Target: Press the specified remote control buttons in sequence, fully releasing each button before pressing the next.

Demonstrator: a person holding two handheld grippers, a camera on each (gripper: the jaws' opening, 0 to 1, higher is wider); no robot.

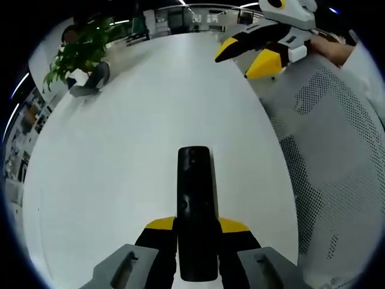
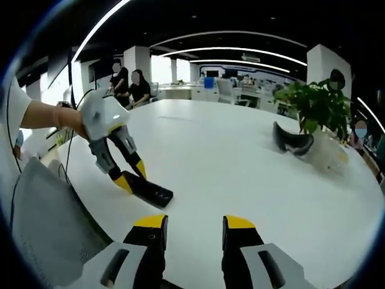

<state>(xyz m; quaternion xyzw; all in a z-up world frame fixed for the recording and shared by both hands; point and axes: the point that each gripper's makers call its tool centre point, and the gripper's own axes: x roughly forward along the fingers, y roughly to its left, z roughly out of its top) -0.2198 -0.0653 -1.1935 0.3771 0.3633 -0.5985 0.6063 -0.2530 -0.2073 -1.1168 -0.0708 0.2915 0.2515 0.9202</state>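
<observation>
A black remote control [image 1: 195, 198] lies lengthwise between the yellow-tipped jaws of my left gripper [image 1: 196, 226], which is shut on its near end; it points out over the white table [image 1: 132, 144]. In the right gripper view the same remote [image 2: 150, 193] rests on the table [image 2: 228, 162] with the left gripper [image 2: 127, 177] clamped on it, held by a person's hand. My right gripper [image 2: 195, 224] stands open low over the table, a short way right of the remote, nothing between its fingers. It also shows as the right gripper [image 1: 246, 57] at the top right of the left gripper view.
A potted green plant [image 2: 316, 105] and a dark headset-like object [image 2: 292, 141] sit on the far side of the table. A grey mesh chair back [image 1: 337, 162] stands at the table's edge. Two people sit in the office behind.
</observation>
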